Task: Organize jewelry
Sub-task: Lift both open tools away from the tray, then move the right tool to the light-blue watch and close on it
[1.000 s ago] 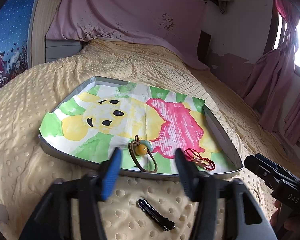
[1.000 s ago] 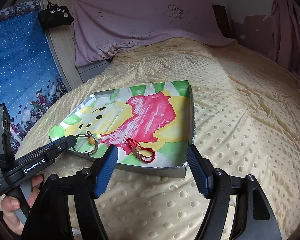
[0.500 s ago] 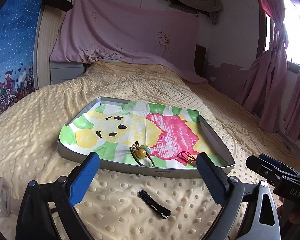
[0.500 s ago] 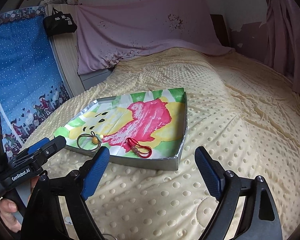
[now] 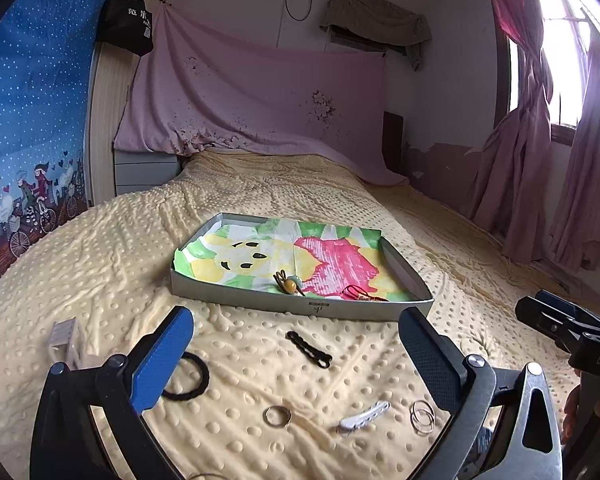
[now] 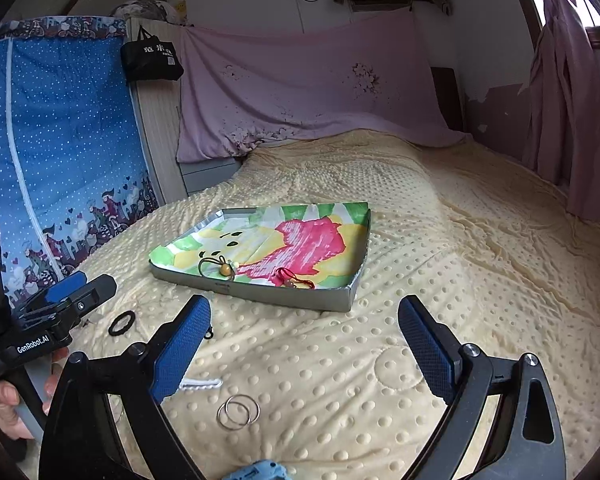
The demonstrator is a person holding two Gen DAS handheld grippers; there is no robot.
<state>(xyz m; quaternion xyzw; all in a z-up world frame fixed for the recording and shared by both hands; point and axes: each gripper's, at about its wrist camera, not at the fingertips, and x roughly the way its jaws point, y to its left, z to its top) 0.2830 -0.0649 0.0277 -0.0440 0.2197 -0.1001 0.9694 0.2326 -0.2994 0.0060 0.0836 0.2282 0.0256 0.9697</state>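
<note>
Setting: a bed under a dotted yellow blanket (image 5: 340, 200), with one shallow grey tray (image 5: 300, 307) lying on it, lined with a cartoon-print sheet (image 5: 260, 256).
In the tray: two pieces, a brown hair tie with an amber bead (image 5: 288, 283) near the front wall and a red cord bracelet (image 5: 360, 293) to its right.
On the blanket, left wrist view: one black scalloped hair clip (image 5: 309, 349) just in front of the tray, one black elastic band (image 5: 188, 378), one single metal ring (image 5: 277, 416), one white hair clip (image 5: 364, 417), one pair of overlapping metal hoops (image 5: 422, 420) and one white claw clip (image 5: 66, 340) far left.
Left gripper: the left gripper (image 5: 300, 364) hovered above the blanket, jaws opening, wide and empty; the black scalloped clip lay on the blanket between and beyond its blue pads, the ring and white clip nearer the camera.
Right gripper: the right gripper (image 6: 304, 344) also hovered, jaws opening with nothing between them; the hoops (image 6: 238, 411) lay low between its fingers, towards the left one, and the tray (image 6: 292, 300) stood just beyond the tips.
Hand: the person's left hand (image 6: 8, 404) gripped the left gripper's handle at the right wrist view's left edge.
Unclear: a pale blue item (image 6: 256, 472) at the bottom edge of the right wrist view could not be identified.
</note>
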